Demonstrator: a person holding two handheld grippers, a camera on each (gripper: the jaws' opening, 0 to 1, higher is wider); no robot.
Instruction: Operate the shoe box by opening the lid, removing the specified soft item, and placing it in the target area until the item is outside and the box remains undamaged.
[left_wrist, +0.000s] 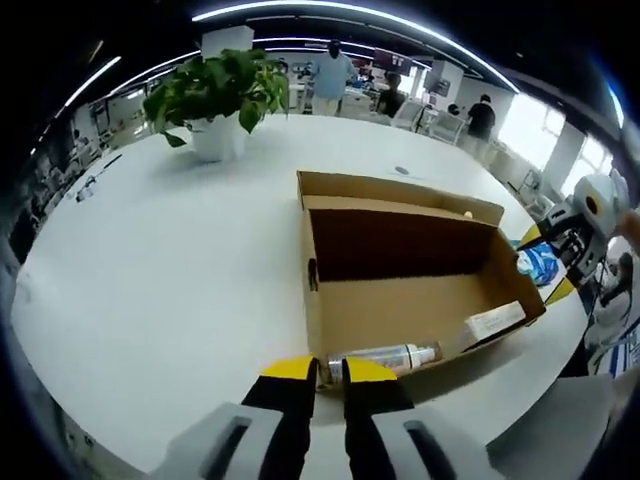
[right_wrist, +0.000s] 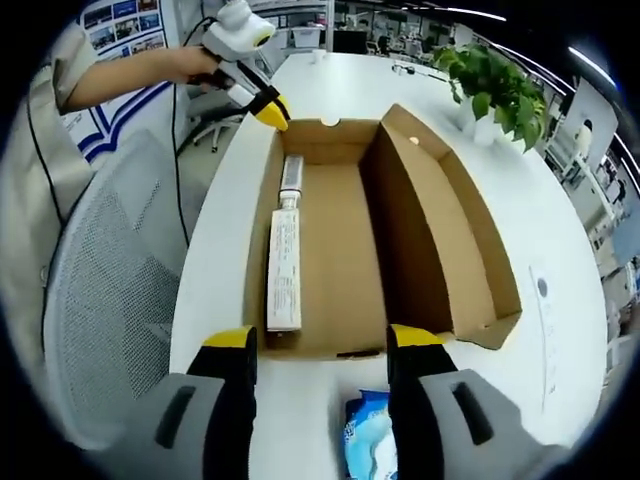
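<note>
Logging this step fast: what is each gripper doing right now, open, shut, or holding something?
Left gripper: nearly shut, at the near wall of the shoe box, holding nothing visible.
Right gripper: open, empty, jaws wide apart at the box's end.

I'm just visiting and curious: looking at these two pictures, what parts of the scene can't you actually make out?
- Print on the long white carton and the tube in the shoe box: too small, both views.
- Blue packet: cut off by the bottom edge between the right gripper jaws, right gripper view.
- Left gripper at the box's near wall: whether it pinches the wall is hidden by its own jaws, left gripper view.
</note>
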